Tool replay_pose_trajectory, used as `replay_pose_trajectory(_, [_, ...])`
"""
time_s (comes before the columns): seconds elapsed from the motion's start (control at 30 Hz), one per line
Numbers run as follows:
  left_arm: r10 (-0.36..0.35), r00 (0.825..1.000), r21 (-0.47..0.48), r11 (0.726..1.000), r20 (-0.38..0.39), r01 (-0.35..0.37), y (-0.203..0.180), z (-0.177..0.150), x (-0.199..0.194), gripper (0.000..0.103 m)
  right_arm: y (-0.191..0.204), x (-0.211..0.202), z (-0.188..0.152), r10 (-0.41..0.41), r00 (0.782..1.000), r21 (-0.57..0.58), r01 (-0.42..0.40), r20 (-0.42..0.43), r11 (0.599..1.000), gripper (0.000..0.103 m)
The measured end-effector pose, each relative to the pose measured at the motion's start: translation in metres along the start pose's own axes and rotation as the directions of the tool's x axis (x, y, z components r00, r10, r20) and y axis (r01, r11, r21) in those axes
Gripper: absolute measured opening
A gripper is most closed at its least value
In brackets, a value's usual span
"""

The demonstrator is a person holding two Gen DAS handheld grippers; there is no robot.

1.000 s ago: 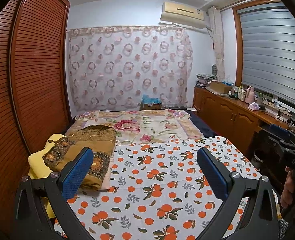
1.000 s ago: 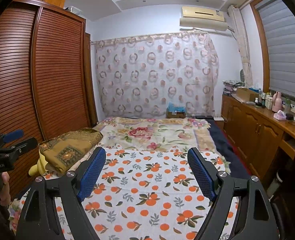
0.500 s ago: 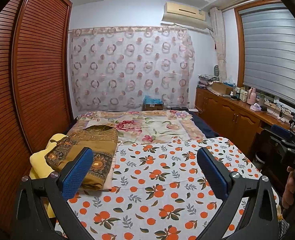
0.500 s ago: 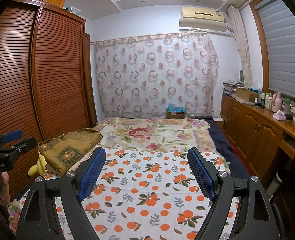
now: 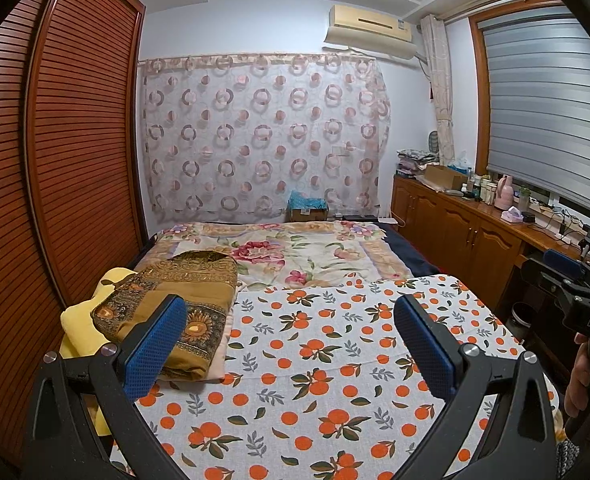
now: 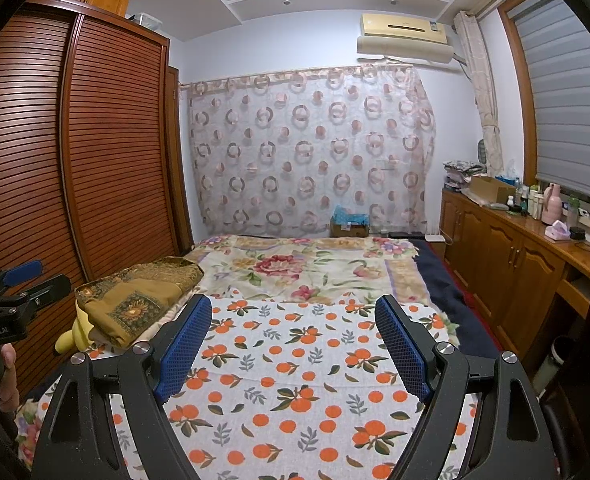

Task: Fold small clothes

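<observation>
A white cloth printed with oranges (image 5: 335, 364) (image 6: 295, 364) lies flat across the near part of the bed. At its left edge sits a folded stack: a brown and gold patterned garment (image 5: 175, 292) (image 6: 143, 300) on top of a yellow cloth (image 5: 79, 328) (image 6: 79, 330). My left gripper (image 5: 289, 302) hovers open above the printed cloth, its left pad in front of the stack, with nothing between the pads. My right gripper (image 6: 293, 300) is open over the same cloth and holds nothing. Each gripper also shows at the other view's edge, held by a hand (image 5: 583, 376) (image 6: 7, 376).
A slatted wooden wardrobe (image 5: 55, 160) runs close along the bed's left side. A low wooden cabinet (image 5: 475, 236) with bottles and boxes lines the right wall, with a bin (image 5: 519, 314) beside it. A floral sheet (image 5: 295, 256) covers the far half of the bed, and a cardboard box (image 5: 307, 210) stands behind it.
</observation>
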State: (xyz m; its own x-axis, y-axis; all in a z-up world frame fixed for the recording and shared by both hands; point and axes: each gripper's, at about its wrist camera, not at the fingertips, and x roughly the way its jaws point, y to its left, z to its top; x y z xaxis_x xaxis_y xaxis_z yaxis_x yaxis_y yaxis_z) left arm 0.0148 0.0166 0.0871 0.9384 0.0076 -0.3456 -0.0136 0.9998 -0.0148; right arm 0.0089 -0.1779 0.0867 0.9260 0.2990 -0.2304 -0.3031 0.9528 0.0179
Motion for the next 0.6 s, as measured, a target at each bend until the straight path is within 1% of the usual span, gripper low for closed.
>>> replay_pose_trajectory(0.6, [0.001,1.0,0.001,1.0,0.001,-0.001,0.0003,-0.0007,0.0003,0.103,-0.0003,0.0005,-0.0003,-0.004,1.0,-0.001,0.004,0.001,1.0,0.085])
